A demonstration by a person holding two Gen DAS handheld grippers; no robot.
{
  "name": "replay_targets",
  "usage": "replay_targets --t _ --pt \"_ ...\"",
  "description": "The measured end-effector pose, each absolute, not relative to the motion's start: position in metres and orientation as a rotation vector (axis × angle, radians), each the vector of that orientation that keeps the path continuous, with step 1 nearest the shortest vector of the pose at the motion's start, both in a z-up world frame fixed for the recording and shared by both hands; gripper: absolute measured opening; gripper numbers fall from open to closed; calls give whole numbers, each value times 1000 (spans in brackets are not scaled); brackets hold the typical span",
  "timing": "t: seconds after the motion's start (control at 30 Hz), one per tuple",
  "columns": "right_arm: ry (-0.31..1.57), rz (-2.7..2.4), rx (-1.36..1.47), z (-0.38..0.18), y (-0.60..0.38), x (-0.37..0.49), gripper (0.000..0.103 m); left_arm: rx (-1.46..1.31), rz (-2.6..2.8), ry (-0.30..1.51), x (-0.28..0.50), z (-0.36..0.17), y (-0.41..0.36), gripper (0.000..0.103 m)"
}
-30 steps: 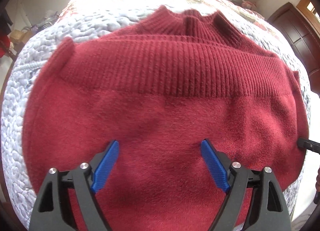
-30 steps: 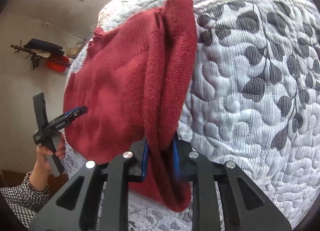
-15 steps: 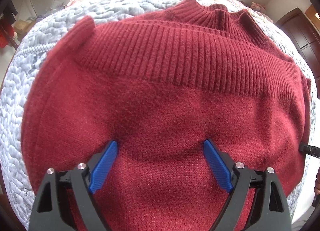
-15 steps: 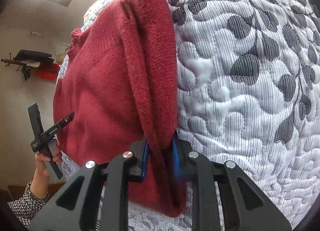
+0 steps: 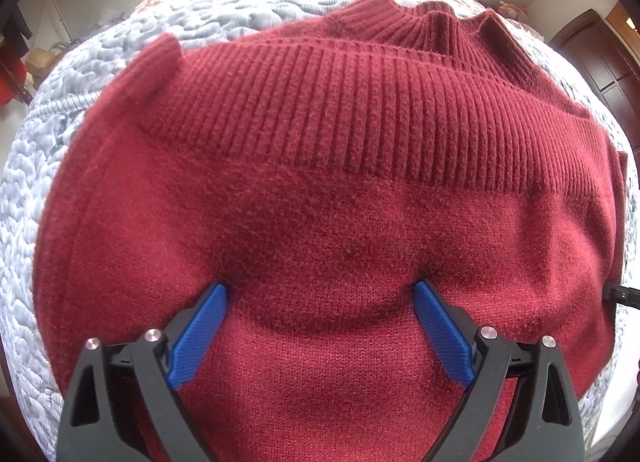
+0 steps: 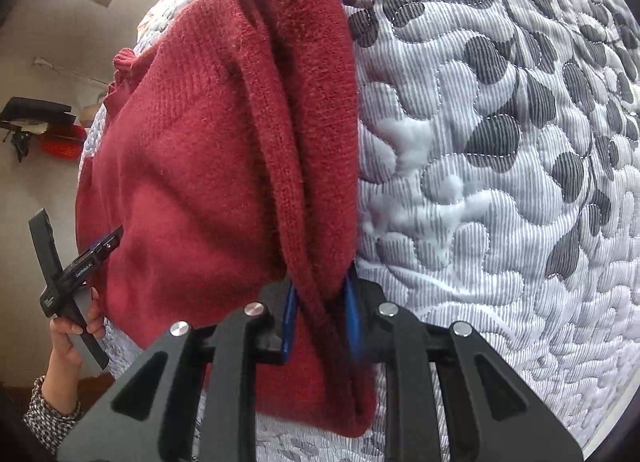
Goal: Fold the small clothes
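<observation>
A dark red knitted sweater (image 5: pixel 320 189) lies folded on the quilted bed, its ribbed hem across the top layer and the collar at the far side. My left gripper (image 5: pixel 320 294) stands open, its blue fingertips (image 5: pixel 212 302) pressed down into the near part of the fabric, which bulges between them. In the right wrist view the same sweater (image 6: pixel 192 165) fills the left half, and my right gripper (image 6: pixel 320 294) is shut on its thick folded edge. The left gripper (image 6: pixel 108 242) shows there too, at the sweater's far side, held by a hand.
The grey-and-white quilted bedspread (image 6: pixel 500 181) extends to the right of the sweater and surrounds it (image 5: pixel 36 165). A dark wooden door (image 5: pixel 596 61) stands at the far right. A hand in a checked sleeve (image 6: pixel 60 374) holds the left tool beyond the bed edge.
My left gripper has moved forward and down onto the sweater, its tips now sinking into the fabric. My right gripper stays shut on the folded edge, the view slightly closer.
</observation>
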State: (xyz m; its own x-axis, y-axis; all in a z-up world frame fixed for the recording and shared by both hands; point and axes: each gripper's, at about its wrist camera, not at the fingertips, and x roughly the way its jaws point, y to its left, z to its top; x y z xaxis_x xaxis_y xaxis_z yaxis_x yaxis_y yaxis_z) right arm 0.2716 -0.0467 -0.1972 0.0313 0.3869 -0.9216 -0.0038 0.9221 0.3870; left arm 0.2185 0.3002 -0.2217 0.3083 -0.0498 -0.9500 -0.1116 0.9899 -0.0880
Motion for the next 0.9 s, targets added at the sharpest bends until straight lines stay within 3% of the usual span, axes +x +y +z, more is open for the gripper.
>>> replay_targets --t 0.23,0.43,0.67,0.9 --pt "1526 252 357 -195 -38 273 20 -151 26 1274 224 -217 307 94" --pt "1486 222 272 -157 -8 271 19 -143 29 1244 217 -189 324 86" --pt "1418 291 178 -104 64 270 18 -181 24 1199 209 -164 359 86" --pt "1383 412 106 -88 151 266 18 -205 14 1172 201 -152 387 86"
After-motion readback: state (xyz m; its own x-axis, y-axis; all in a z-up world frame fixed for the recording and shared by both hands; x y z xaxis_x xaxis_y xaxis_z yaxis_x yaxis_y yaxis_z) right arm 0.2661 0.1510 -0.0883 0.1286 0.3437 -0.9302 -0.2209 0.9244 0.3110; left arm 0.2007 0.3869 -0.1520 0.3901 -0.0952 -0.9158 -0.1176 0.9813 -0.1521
